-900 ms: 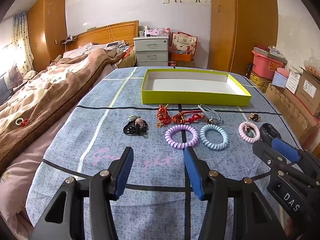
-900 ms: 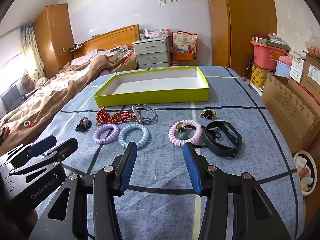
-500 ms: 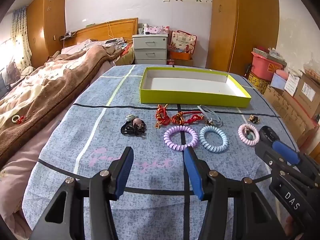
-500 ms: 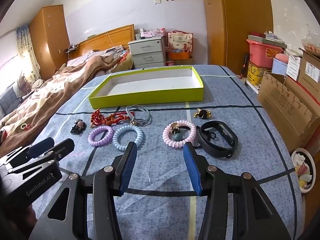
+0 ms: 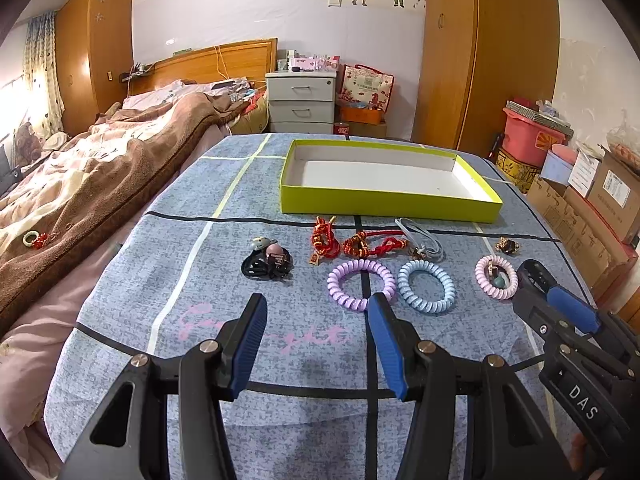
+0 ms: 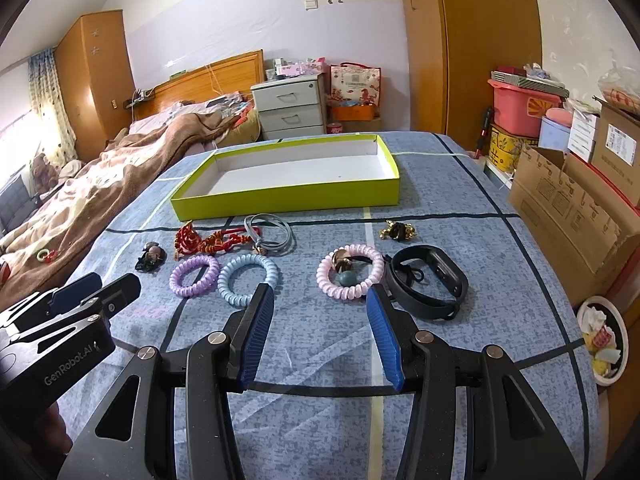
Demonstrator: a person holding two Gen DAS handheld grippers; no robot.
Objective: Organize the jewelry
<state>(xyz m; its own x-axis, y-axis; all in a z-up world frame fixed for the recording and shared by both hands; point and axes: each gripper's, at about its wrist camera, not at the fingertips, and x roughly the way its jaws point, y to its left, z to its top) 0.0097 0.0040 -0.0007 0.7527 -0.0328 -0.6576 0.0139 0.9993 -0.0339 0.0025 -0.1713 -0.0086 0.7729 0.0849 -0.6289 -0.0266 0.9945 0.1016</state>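
Note:
Jewelry lies in a row on the blue cloth in front of an empty yellow-green tray (image 5: 384,204) (image 6: 288,200): black hair ties (image 5: 267,264), red knotted cords (image 5: 352,242), a grey cord (image 5: 420,238), a purple coil band (image 5: 362,284) (image 6: 195,277), a blue coil band (image 5: 426,286) (image 6: 248,280), a pink coil band (image 5: 496,282) (image 6: 350,270), a gold charm (image 6: 398,231) and a black wristband (image 6: 430,282). My left gripper (image 5: 318,304) is open and empty, short of the purple band. My right gripper (image 6: 320,294) is open and empty, short of the pink band.
A bed with a brown blanket (image 5: 80,184) runs along the left. Cardboard boxes (image 6: 576,200) and a red bin (image 6: 524,108) stand at the right. A bowl of scraps (image 6: 602,340) sits by the table's right edge. A nightstand (image 5: 302,102) is behind.
Both grippers have shifted slightly over the table, still open. The jewelry has not moved.

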